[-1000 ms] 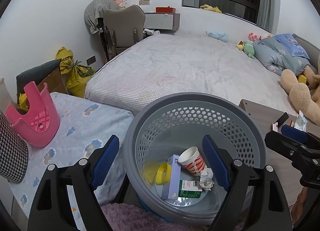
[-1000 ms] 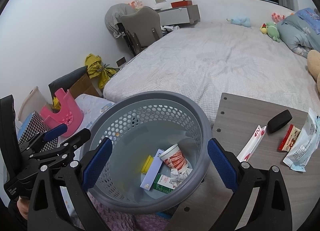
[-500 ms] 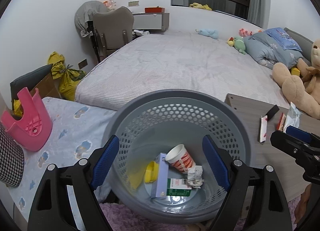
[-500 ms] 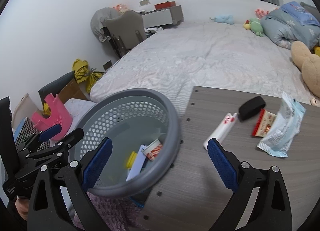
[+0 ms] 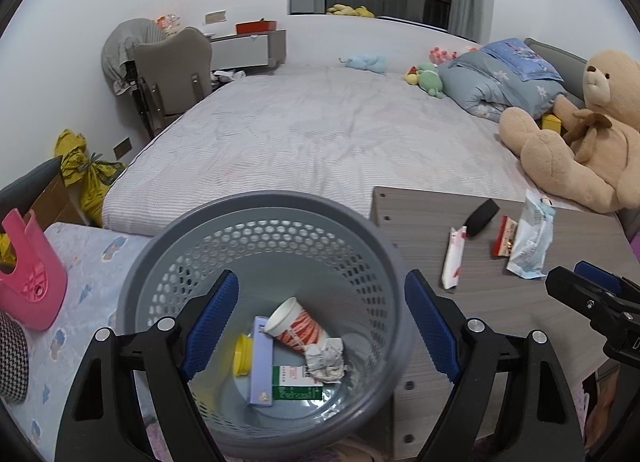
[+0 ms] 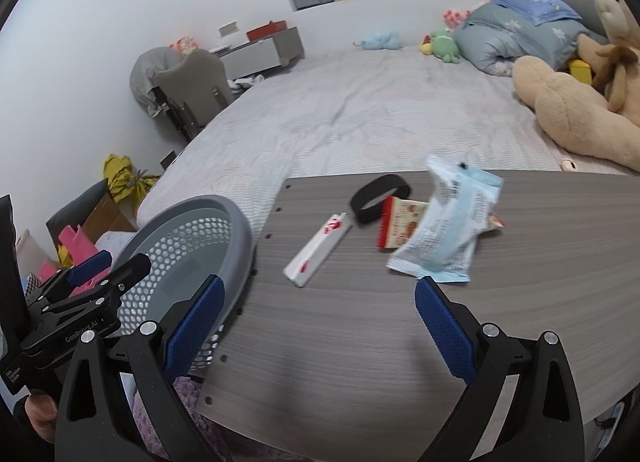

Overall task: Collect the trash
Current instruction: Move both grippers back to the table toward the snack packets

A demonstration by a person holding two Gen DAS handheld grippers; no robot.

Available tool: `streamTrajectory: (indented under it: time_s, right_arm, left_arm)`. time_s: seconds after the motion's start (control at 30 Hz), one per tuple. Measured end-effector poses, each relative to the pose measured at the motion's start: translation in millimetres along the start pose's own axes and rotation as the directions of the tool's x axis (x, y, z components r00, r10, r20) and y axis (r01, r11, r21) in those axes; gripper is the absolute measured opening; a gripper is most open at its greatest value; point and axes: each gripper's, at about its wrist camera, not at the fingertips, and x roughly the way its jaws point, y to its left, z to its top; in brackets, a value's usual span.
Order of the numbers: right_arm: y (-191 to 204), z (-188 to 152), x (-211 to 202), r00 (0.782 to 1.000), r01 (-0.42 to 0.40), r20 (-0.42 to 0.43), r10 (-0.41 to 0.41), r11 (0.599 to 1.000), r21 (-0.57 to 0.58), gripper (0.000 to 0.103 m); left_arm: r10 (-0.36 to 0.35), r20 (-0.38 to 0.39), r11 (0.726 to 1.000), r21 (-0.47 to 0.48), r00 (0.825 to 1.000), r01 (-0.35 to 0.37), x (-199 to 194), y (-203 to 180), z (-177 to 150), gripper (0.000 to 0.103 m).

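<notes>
Tongs, both right gripper (image 6: pixel 316 318) and left gripper (image 5: pixel 320 318), hang open and empty, now swung from basket (image 5: pixel 360 229) toward wrappers (image 6: pixel 444 229) at one o'clock, next to grab.

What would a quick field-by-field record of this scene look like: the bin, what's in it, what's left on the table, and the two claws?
bin: grey perforated basket, beside the table
in bin: paper cup, crumpled paper, green-white box, lilac box, yellow lid
table: wood-grain top
on table: white-red wrapper, black band, red snack packet, pale blue packet
left gripper: open, empty, above the bin
right gripper: open, empty, above the table
</notes>
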Motion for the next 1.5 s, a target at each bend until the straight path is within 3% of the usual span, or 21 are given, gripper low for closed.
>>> streamTrajectory:
  time_s: [0.73,1.5]
  right_arm:
    - [-86.8,-6.5,-34.2,0.995,0.057,0.073,-0.068,0.989,0.135,0.094]
    - [-110.9,-7.4,-14.3,0.995,0.08,0.039,-0.088,0.982,0.172,0.094]
  left_arm:
    - [-0.062,-0.032,0.992,0.104,0.998,0.065,4.2,-82.6,6.0,0.081]
    - [-0.06,-0.041,0.99,0.127,0.997,0.065,20.7,-96.5,11.6,0.081]
